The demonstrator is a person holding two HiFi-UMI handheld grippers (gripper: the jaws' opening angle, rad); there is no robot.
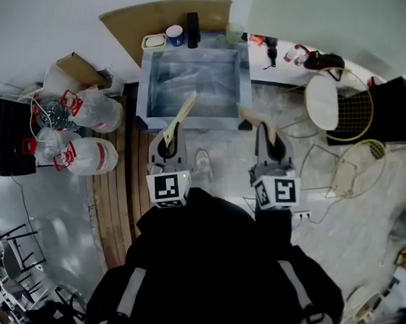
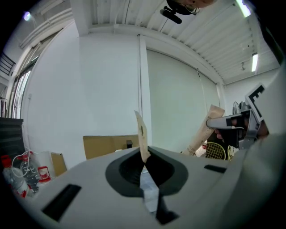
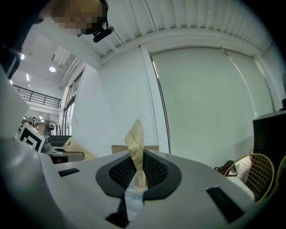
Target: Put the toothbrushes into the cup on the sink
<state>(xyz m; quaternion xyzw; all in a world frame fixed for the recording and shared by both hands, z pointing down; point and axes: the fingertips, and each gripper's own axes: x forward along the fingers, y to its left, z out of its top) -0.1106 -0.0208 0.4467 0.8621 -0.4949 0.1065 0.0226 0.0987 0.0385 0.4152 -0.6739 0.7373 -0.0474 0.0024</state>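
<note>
The fingers (image 2: 123, 172) of the left gripper (image 2: 144, 167) are closed on a toothbrush (image 2: 142, 134) in a brown paper wrapper, which sticks out forward between them. The right gripper (image 3: 135, 179) holds a second toothbrush (image 3: 135, 143), also wrapped, in the same way, with its fingers pressed on the paper.

In the head view both grippers are side by side in front of the person, at the near edge of the sink (image 1: 141, 93). The tips of the two wrappers reach just over its front rim. The cup (image 1: 174, 35) stands on the far rim, between a small dish (image 1: 153, 40) and a dark bottle (image 1: 192, 29), well apart from both toothbrushes. I see no toothbrush in it.

So, I judge, the picking up is done and the placing is not. Both toothbrushes must yet cross the basin, go down into the cup and be released.
</note>
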